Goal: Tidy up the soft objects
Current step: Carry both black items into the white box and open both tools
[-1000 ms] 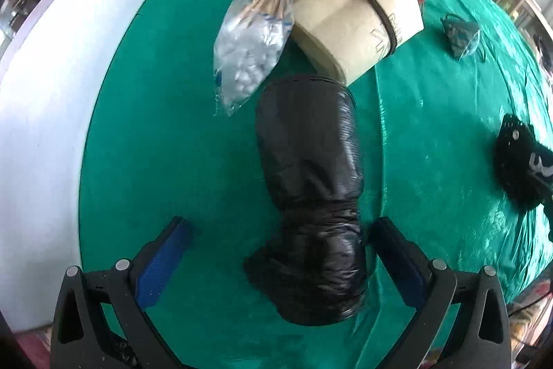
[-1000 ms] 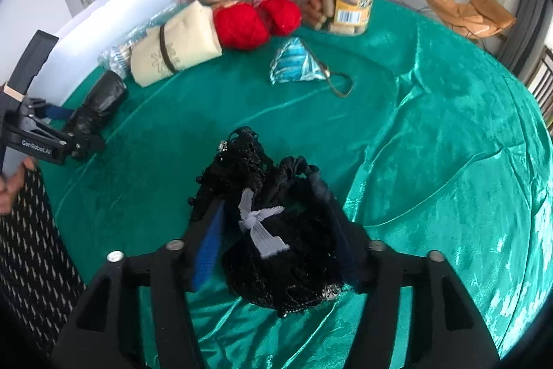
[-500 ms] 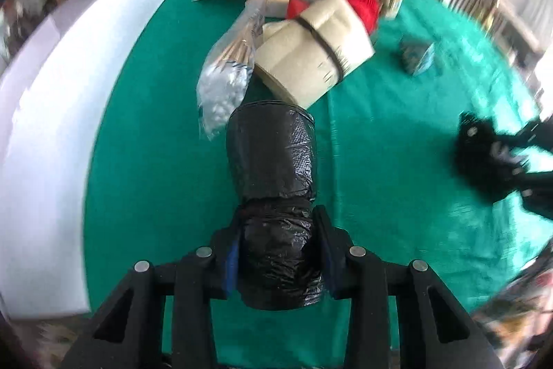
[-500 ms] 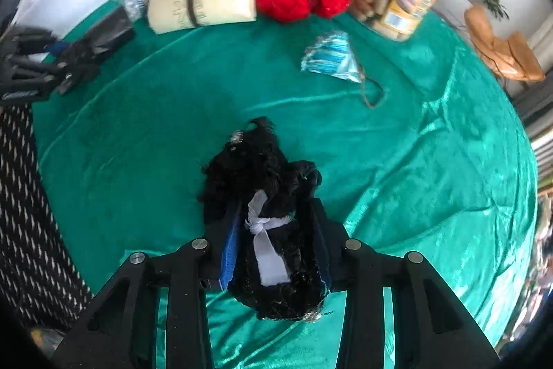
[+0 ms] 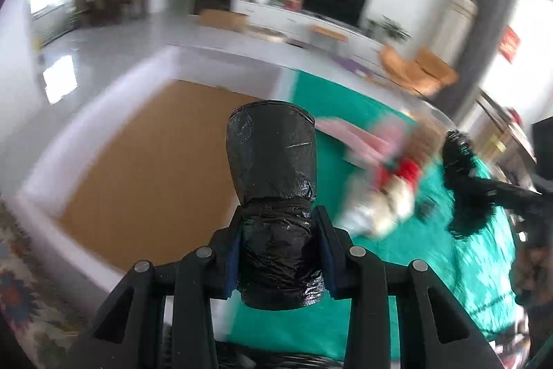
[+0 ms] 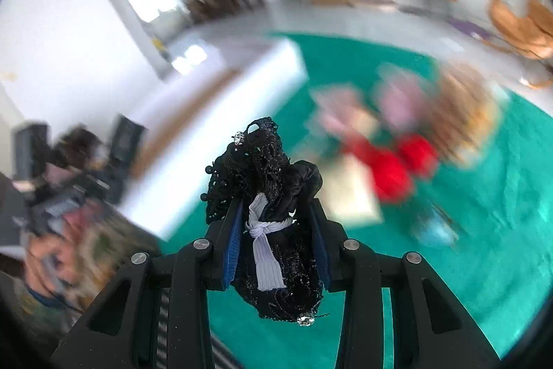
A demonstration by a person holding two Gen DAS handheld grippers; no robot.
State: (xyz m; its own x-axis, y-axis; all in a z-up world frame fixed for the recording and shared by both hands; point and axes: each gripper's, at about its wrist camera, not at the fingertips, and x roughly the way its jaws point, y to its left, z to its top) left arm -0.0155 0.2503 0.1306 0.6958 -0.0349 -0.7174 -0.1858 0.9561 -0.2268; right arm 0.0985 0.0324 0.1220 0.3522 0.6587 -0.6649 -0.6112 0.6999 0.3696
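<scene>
I have the left gripper [image 5: 278, 260] pinching the crinkly black plastic-wrapped roll [image 5: 274, 196] and the right gripper [image 6: 274, 248] clamped on the black lace bundle [image 6: 273, 223] — both aloft over the green-clothed table's [image 6: 449, 282] edge — where slick wrap may slip free.

A roll [image 5: 273, 182] is held between the pads of the left hand-held gripper [image 5: 278, 251], above the table [image 5: 345, 106] edge, with a box [image 5: 138, 158] to its left. A bundle [image 6: 273, 220] is clamped in the right hand-held gripper [image 6: 276, 244] over the table. A blurred pile [image 6: 397, 140] is seen farther back on the table, right of the box.
</scene>
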